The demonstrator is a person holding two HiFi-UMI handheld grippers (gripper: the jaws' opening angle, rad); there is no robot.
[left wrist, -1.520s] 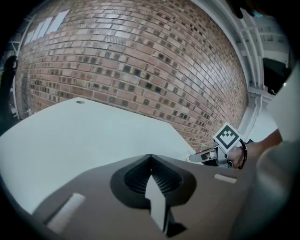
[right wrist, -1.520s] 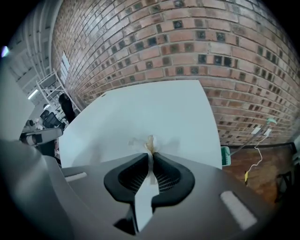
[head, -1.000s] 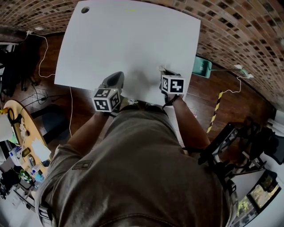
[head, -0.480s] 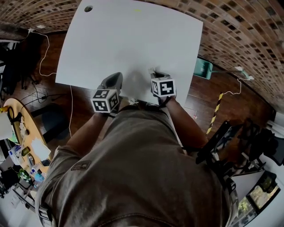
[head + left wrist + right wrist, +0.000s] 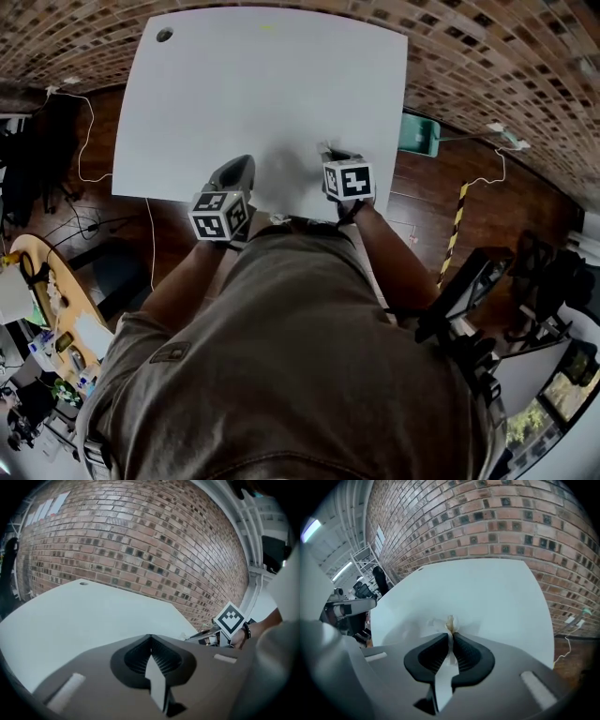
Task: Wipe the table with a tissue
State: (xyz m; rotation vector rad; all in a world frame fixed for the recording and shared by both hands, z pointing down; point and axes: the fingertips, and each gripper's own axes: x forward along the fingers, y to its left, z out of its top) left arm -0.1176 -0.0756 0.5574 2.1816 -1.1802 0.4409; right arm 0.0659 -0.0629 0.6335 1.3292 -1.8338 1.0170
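Note:
A large white table (image 5: 262, 94) fills the upper head view, and its top (image 5: 487, 597) spreads ahead in the right gripper view. My right gripper (image 5: 451, 634) is shut on a crumpled white tissue (image 5: 449, 622), whose wad pokes out past the jaw tips onto the table near its front edge. In the head view that right gripper (image 5: 330, 157) sits over the near edge, right of centre. My left gripper (image 5: 236, 169) hovers at the same edge to the left, jaws shut with nothing between them (image 5: 150, 639).
A small round hole (image 5: 165, 35) marks the table's far left corner. A brick wall (image 5: 140, 541) rises behind the table. A teal dustpan-like object (image 5: 418, 134) lies on the wooden floor right of the table; cables (image 5: 89, 122) trail on the left.
My right gripper with the tissue has slid left along the table's near edge, closer to the left gripper. The left gripper has barely moved.

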